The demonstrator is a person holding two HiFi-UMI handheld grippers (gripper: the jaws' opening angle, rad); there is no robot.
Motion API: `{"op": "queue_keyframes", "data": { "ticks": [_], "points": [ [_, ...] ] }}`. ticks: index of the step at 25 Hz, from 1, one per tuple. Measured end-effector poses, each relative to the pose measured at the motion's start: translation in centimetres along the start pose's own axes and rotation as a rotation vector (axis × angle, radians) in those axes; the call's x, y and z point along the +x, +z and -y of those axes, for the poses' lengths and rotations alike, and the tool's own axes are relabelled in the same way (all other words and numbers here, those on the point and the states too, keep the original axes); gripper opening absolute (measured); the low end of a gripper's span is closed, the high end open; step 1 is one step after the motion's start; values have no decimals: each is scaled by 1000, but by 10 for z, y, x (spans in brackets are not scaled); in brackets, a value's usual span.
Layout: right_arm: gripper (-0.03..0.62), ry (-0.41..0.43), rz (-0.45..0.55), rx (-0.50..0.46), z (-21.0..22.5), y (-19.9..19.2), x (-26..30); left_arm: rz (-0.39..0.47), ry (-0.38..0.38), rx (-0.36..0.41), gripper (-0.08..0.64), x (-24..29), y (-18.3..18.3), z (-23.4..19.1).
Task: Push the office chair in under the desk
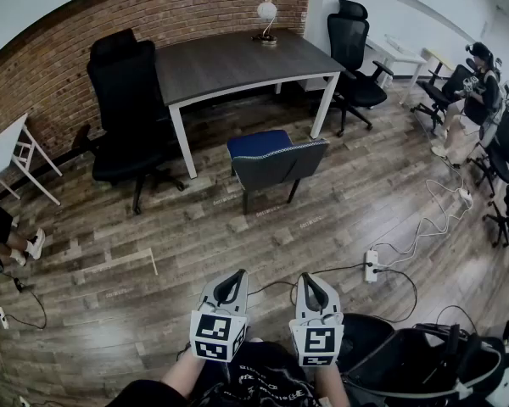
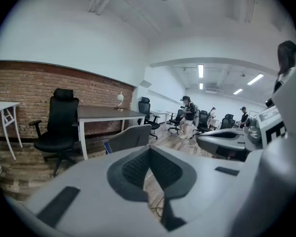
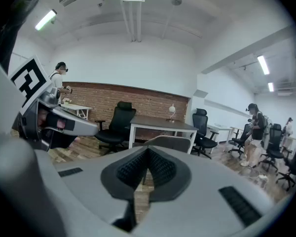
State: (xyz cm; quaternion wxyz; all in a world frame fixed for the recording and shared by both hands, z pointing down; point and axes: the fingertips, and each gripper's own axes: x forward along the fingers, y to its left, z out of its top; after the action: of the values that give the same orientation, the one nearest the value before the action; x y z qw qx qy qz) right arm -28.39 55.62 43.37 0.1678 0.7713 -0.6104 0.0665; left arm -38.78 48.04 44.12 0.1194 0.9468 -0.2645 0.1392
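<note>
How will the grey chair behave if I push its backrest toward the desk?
The grey chair seems to stand on plain legs, so it will likely scrape over the floor, not roll. Pushed high up, it may tip toward the desk.

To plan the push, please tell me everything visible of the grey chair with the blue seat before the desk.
The chair has a low grey backrest and a blue seat, seemingly fabric, on thin dark legs. It stands upright on the wooden floor, its back toward the camera, its seat facing the dark desk with white legs. It is in front of the desk, not yet under it. Only the floor touches it.
</note>
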Motion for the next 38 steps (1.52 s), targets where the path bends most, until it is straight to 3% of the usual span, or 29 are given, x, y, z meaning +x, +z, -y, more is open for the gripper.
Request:
{"op": "queue_keyframes", "data": {
  "ticks": [6, 12, 26, 38],
  "points": [
    [3, -9, 9, 64, -7, 6, 10, -6, -9, 1, 6, 1, 4, -16],
    [3, -47, -4, 58, -21, 16, 38, -25, -40, -9, 6, 13, 6, -49],
    [4, -175, -47, 94, -60, 36, 103, -67, -187, 43, 6, 48, 19, -122],
    [4, -203, -65, 112, -41, 35, 133, -82, -183, 26, 6, 81, 21, -142]
  ]
}}
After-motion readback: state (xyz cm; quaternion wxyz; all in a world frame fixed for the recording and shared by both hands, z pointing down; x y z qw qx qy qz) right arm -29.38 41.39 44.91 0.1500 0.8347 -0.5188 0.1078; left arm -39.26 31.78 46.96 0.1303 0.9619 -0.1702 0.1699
